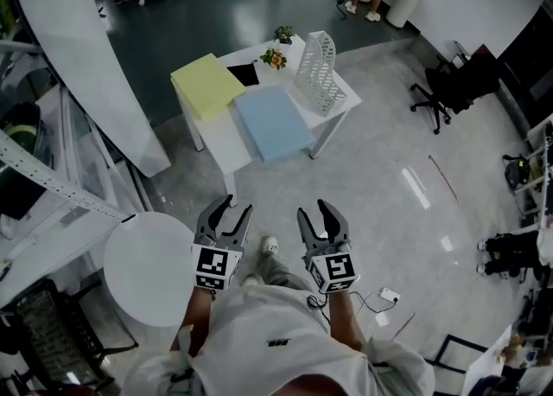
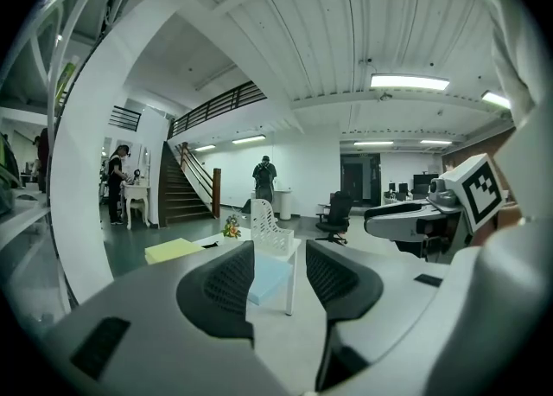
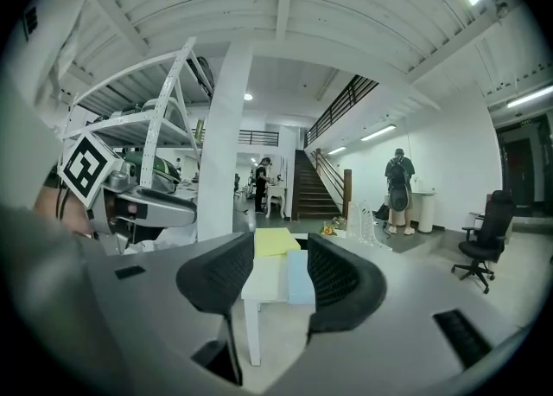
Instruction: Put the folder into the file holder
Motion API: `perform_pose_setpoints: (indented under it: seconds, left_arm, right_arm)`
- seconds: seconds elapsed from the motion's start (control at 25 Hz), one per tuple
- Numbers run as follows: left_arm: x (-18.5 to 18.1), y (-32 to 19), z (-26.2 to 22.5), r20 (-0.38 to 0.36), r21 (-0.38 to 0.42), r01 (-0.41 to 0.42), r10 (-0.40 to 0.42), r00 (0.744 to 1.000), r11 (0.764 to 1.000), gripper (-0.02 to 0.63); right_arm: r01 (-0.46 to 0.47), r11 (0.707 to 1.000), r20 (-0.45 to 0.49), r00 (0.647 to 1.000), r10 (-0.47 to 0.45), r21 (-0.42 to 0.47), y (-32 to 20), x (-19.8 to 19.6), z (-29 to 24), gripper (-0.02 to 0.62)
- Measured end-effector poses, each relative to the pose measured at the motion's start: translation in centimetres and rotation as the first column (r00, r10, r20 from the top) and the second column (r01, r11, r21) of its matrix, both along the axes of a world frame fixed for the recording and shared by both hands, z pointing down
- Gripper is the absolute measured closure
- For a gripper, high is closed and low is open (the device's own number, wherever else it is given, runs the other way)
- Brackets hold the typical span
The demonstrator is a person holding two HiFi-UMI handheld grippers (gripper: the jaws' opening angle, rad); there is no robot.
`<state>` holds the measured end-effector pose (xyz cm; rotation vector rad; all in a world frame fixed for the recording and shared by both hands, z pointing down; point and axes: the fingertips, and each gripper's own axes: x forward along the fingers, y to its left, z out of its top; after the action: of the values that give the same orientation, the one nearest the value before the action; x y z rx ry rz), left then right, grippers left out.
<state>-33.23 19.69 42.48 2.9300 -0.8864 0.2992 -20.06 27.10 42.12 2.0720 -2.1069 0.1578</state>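
Observation:
A small white table (image 1: 220, 133) stands some way ahead on the floor. On it lie a blue folder (image 1: 272, 122) and a yellow folder (image 1: 207, 85), with a white mesh file holder (image 1: 318, 73) upright at its right end. My left gripper (image 1: 235, 210) and right gripper (image 1: 315, 211) are side by side in front of me, well short of the table. Both are open and hold nothing. In the left gripper view the blue folder (image 2: 268, 279) and file holder (image 2: 270, 226) show far off between the jaws. In the right gripper view, yellow folder (image 3: 275, 241) and blue folder (image 3: 300, 277) show likewise.
A round white side table (image 1: 147, 269) is close at my left, beside shelving. A broad white slanted column (image 1: 86, 48) rises left of the table. A black office chair (image 1: 441, 92) stands at right. Small flowers (image 1: 274, 59) and a black pad (image 1: 244, 74) sit on the table.

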Motion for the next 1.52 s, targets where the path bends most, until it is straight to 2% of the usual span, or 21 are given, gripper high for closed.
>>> perform_pose_setpoints:
  seconds: [1.08, 1.52]
  left_arm:
    - [14.7, -13.0, 1.2, 0.061, -0.028, 0.111, -0.109, 0.992, 0.993, 0.408]
    - [17.7, -16.8, 1.5, 0.063, -0.042, 0.144, -0.141, 0.988, 0.989, 0.411]
  right_arm:
    - [0.120, 0.992, 0.066, 0.991, -0.117, -0.039, -14.1, 15.6, 1.6, 0.419]
    - [0.156, 0.987, 0.079, 0.985, -0.151, -0.049, -18.6, 18.6, 2.2, 0.419]
